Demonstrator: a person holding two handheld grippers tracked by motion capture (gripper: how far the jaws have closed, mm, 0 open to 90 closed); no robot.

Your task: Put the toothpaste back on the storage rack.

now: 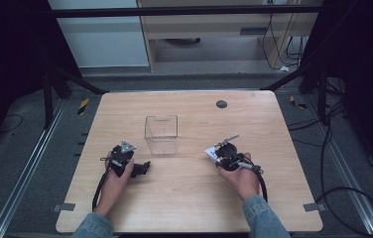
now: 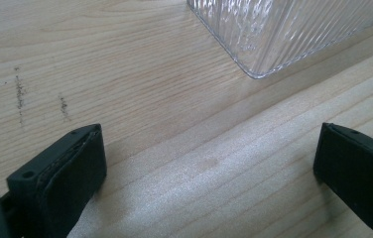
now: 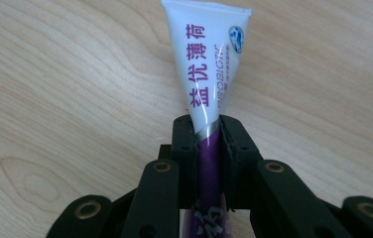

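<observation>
A white and purple toothpaste tube (image 3: 205, 79) sticks out from between the black jaws of my right gripper (image 3: 207, 130), which are shut on its purple part; its flat crimped end points away from the camera over the wood. In the high view my right gripper (image 1: 216, 154) sits right of centre with the tube's white end (image 1: 210, 152) at its tip. A clear ribbed plastic box (image 1: 161, 133) stands at the table's middle. Just left of the box, my left gripper (image 1: 146, 167) rests low over the wood; in the left gripper view my left gripper (image 2: 209, 163) is open, with the box's corner (image 2: 269, 34) ahead.
The light wooden table (image 1: 189, 198) has a small dark round disc (image 1: 221, 104) near its far edge. Black frame legs and cables lie on the grey floor around the table. A person's forearms in denim sleeves come in from the near edge.
</observation>
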